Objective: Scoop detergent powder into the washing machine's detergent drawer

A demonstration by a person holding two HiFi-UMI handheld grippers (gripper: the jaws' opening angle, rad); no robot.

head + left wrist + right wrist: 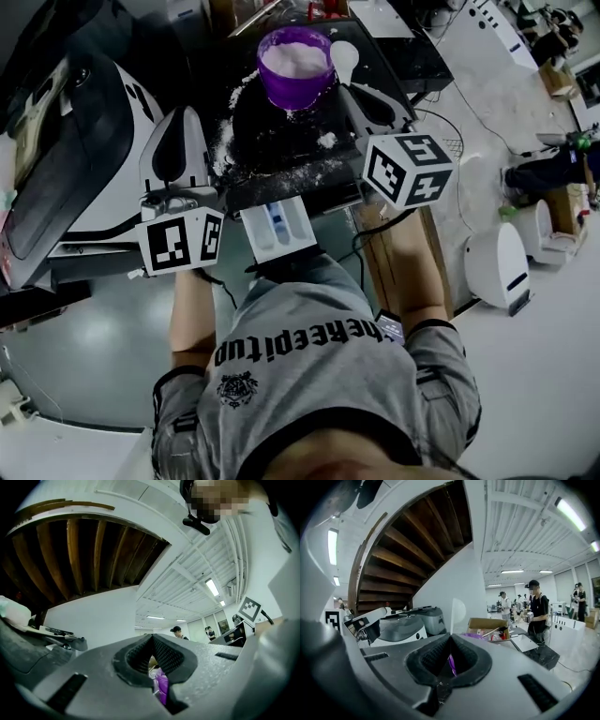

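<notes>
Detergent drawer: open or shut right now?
Open. In the head view the detergent drawer is pulled out, with its compartments exposed from above.

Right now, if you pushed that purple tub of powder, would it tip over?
The purple tub probably wouldn't tip easily: it looks squat and wide. It's filled nearly to the rim with white powder, so a hard shove could spill some. Spilled powder around it might let it slide a little.

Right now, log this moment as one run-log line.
left gripper shut, empty | right gripper shut on scoop beside powder tub | drawer open
</notes>
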